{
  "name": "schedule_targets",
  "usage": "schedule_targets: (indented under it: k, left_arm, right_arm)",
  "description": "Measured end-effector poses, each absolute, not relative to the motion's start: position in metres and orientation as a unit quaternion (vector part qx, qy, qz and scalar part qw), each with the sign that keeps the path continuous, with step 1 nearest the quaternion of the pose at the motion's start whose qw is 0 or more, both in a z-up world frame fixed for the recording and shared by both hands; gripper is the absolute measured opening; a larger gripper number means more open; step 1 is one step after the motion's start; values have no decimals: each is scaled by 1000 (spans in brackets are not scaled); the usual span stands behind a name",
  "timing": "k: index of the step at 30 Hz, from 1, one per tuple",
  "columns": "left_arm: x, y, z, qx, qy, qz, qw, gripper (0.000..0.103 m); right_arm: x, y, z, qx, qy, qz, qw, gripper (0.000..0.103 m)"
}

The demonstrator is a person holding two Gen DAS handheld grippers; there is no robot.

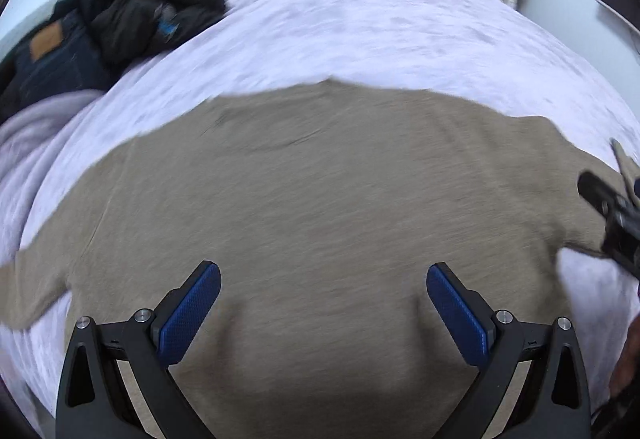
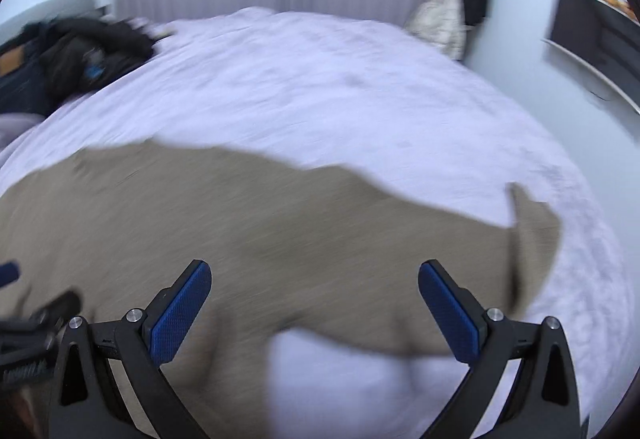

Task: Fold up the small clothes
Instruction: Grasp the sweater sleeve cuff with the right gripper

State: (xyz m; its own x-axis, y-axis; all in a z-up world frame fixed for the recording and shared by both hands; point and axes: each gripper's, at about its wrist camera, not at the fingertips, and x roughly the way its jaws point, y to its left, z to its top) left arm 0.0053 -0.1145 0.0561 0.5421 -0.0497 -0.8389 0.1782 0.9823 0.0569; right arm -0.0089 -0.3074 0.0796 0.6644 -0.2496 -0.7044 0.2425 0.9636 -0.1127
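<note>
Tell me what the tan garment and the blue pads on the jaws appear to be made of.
Tan garment: soft matte knit, probably cotton jersey or fine wool; it drapes limply with a heathered look, though motion blur hides the weave. Blue pads: likely rubber or textured plastic, given the fine dimpled grid, set on black fingers that look like moulded plastic.

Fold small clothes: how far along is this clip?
Done: the tan garment lies spread on the white bed cover. In hand: nothing; left gripper and right gripper are both open above it. Left: every fold, sleeves still out.

Beige top; pale lilac bedspread.
</note>
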Motion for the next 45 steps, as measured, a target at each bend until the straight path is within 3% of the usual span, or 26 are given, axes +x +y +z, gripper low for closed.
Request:
schedule_targets:
  k: [10, 19, 20, 21, 22, 23, 24, 25, 33, 35, 37, 39, 43, 45]
  left_arm:
    - [28, -211, 64, 115, 475, -104, 866, 103]
    - [35, -231, 46, 123, 492, -93, 857, 103]
    - [35, -232, 45, 124, 493, -91, 856, 103]
    - [35, -233, 45, 125, 493, -90, 856, 103]
    - [35, -234, 45, 124, 493, -90, 857, 103]
    - [35, -235, 44, 123, 493, -89, 857, 103]
    - [35, -236, 45, 122, 493, -88, 857, 103]
    - [36, -236, 45, 120, 494, -89, 857, 103]
    - [31, -253, 47, 90, 500, -115, 854, 103]
    - [31, -259, 45, 79, 505, -128, 850, 103]
    - [32, -265, 44, 71, 510, -131, 847, 103]
    - [32, -269, 44, 65, 515, -136, 844, 103]
    - [28, -267, 54, 48, 508, -143, 848, 103]
    - [28, -267, 56, 49, 504, -144, 850, 103]
  right_arm:
    - [28, -455, 89, 19, 409, -277, 869, 103]
    - [62, -553, 30, 102, 509, -280, 808, 100]
    - [58, -552, 30, 98, 500, -275, 815, 96]
    - [55, -550, 32, 88, 492, -273, 822, 81]
    - [50, -547, 35, 76, 486, -271, 827, 56]
    - [44, -545, 40, 70, 482, -267, 832, 42]
    - [36, -545, 46, 73, 476, -260, 837, 22]
    - [27, -545, 52, 81, 469, -254, 842, 12]
    - [-79, -594, 80, 175, 373, -257, 874, 11]
    - [-101, -610, 67, 216, 372, -240, 870, 19]
    - [-116, -619, 52, 241, 372, -231, 866, 42]
    - [-127, -625, 44, 261, 367, -216, 866, 50]
    - [-142, -628, 49, 310, 331, -173, 874, 78]
    - [-148, -631, 51, 340, 306, -153, 876, 81]
